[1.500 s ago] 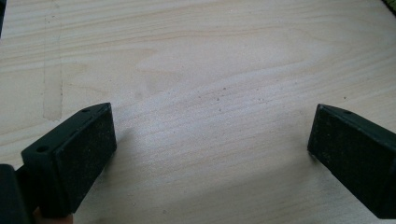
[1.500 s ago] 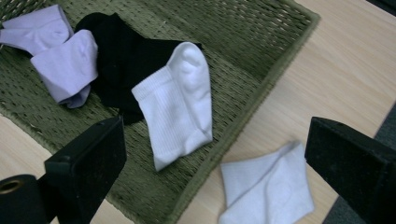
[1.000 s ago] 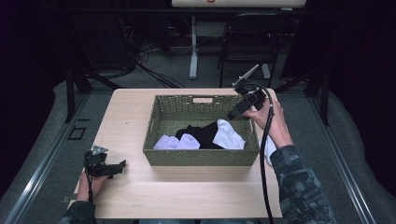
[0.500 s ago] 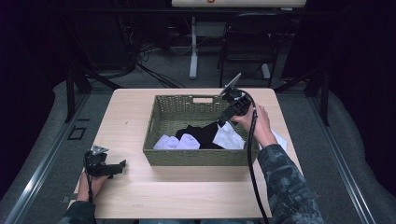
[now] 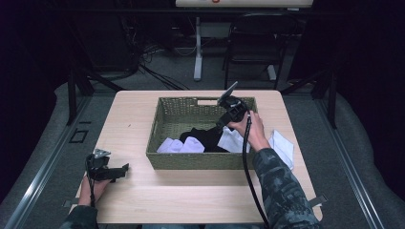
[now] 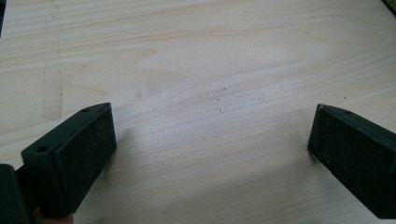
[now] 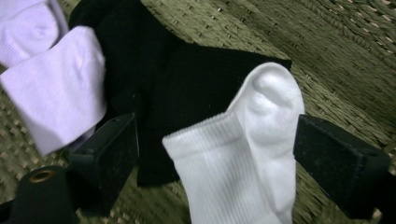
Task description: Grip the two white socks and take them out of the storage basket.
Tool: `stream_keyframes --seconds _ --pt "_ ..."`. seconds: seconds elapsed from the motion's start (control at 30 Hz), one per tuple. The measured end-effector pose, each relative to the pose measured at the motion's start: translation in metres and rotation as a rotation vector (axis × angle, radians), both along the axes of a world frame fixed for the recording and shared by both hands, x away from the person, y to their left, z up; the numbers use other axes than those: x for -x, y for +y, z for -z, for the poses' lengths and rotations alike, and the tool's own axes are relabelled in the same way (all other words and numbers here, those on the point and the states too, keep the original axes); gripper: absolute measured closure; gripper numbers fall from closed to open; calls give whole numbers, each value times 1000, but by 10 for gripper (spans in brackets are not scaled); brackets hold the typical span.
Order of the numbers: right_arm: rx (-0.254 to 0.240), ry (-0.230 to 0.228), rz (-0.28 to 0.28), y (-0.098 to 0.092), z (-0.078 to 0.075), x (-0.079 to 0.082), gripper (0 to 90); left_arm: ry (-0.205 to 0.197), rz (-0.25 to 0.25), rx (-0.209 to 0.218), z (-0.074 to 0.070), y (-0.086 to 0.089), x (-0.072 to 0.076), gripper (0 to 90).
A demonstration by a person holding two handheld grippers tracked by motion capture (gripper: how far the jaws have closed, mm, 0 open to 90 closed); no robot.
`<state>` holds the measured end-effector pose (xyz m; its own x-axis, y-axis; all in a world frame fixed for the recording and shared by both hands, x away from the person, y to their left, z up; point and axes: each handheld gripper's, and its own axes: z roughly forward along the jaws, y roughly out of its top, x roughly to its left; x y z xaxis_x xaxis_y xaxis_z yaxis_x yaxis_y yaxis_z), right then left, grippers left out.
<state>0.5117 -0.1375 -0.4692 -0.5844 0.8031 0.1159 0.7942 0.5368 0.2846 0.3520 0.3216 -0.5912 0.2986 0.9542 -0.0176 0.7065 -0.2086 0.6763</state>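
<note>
While I am lowering my right tool [image 7: 217, 154] into the woven basket [image 5: 165, 117], its jaws are standing spread on either side of a white sock [image 7: 247, 154] and are not yet touching it. To do this well, I am thinking the jaws should drop until the pads straddle the ribbed cuff and close on that sock alone. A black sock [image 7: 187, 88] is lying just under its edge at about nine o'clock of it, and a careless pinch would likely gather both. The white sock looks soft and stretchy, with fine ribbing and a rounded heel bulge, so I am expecting it to fold and sag once lifted. At ten o'clock from the tool, two pale lilac socks [image 7: 51, 88] are lying folded against the black one. The basket is stiff olive wicker, tightly plaited, and its rough floor may snag the knit. Outside the basket, at its three o'clock, a white cloth [image 5: 282, 145] is lying flat on the tabletop [image 5: 133, 112]. My left tool [image 6: 210, 140] is resting, jaws spread and empty, over smooth pale wood grain.
</note>
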Motion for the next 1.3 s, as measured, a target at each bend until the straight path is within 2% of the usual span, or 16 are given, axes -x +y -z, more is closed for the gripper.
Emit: stream_keyframes --seconds 0.17,0.23,0.57,0.73,0.8,0.83,0.87,1.07,1.23,1.3 --pt "-31 -3 22 1 11 -3 178 0 0 0 0 0 0 10" --pt "-43 -12 54 2 16 -2 195 0 1 1 0 0 0 10" --pt "-47 24 90 1 36 -8 290 0 2 1 0 0 0 10" --pt "-62 14 129 0 44 -10 338 0 3 0 0 0 0 10" --pt "-63 16 142 0 47 -10 392 0 2 0 0 0 0 10" --pt "-47 27 132 -1 47 -11 439 0 3 0 0 0 0 10" --pt "-57 23 153 0 50 -10 478 0 3 0 0 0 0 10" --pt "-22 39 160 -1 52 -12 773 0 2 0 0 0 0 10" --pt "-16 37 168 -3 47 -10 816 0 3 0 0 0 0 10" --pt "-13 45 150 -6 40 -10 817 0 2 0 0 0 0 10"
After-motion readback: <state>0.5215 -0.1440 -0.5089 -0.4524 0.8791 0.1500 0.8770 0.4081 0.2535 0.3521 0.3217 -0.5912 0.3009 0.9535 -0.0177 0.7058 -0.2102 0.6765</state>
